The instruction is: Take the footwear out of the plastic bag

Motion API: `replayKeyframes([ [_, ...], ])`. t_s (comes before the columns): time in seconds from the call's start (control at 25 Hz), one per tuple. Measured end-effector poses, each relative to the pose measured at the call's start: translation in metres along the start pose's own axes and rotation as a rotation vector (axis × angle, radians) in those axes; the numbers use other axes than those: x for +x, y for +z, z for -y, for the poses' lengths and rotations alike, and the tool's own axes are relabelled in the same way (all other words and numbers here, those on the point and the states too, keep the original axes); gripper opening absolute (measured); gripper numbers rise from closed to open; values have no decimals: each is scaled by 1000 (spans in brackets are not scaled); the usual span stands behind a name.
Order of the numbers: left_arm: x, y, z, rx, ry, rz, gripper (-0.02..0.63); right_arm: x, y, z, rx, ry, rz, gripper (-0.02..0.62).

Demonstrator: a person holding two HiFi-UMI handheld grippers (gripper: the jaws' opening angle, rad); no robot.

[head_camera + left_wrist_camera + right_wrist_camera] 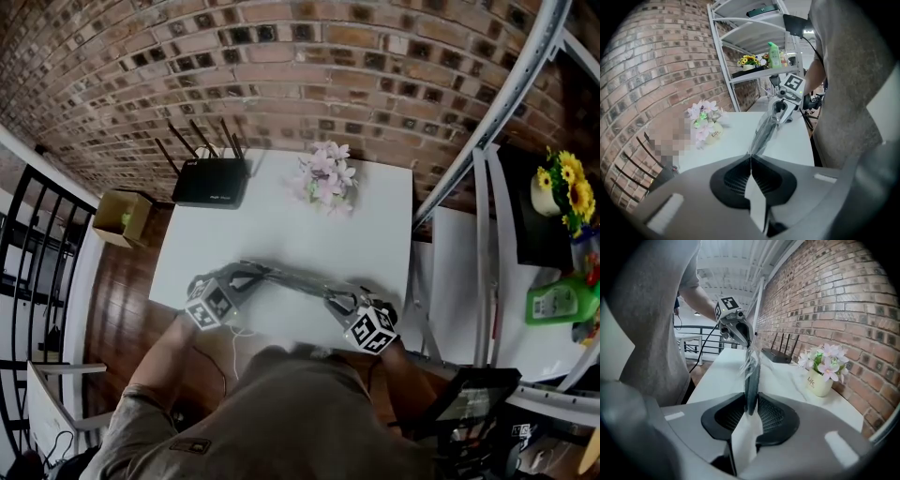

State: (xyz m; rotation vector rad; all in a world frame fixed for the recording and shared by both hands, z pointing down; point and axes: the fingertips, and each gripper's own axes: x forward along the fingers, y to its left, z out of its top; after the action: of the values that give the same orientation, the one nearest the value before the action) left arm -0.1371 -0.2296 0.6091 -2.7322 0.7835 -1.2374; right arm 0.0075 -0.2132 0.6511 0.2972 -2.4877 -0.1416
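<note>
Clear plastic bag (292, 279) held taut over the white table (281, 206), long axis running roughly from 10 to 4 o'clock. The left gripper (751, 158) is pressed together on the empty film end. The right gripper (751, 405) pinches the bag around a dark flat piece, likely the footwear (752, 378), at the 4 o'clock end.

The flower pot (819, 383) reads "Life" (dark script on cream); print beneath illegible.

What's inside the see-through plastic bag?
Through the clear plastic bag a dark flat thing shows, probably the footwear. Crinkled plastic blurs it and the right hand-held gripper covers its near end, so its full shape cannot be told.
</note>
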Motion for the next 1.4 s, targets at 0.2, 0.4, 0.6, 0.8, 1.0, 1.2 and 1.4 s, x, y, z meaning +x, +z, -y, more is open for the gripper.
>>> replayKeyframes([
  [0.2,-2,-2,-5,-2,6,20,6,-23,-12,4,14,-14,-24,100],
  [0.4,-1,1,-8,3,-11,54,5,-25,-16,6,22,-32,-72,110],
  [0.6,-2,3,-9,21,-39,69,5,-13,-3,3,3,-39,-90,172],
  [0.8,0,4,-11,21,-43,81,5,2,4,3,-24,-38,-115,151],
  [1.0,-4,-3,-13,36,-51,64,5,3,5,1,-41,-35,-136,124],
  [1.2,-12,-16,-20,35,-45,48,5,-9,-1,-1,-25,-47,-150,115],
  [1.4,-25,-32,-32,-4,-11,41,5,-21,-9,-4,11,-66,-168,112],
])
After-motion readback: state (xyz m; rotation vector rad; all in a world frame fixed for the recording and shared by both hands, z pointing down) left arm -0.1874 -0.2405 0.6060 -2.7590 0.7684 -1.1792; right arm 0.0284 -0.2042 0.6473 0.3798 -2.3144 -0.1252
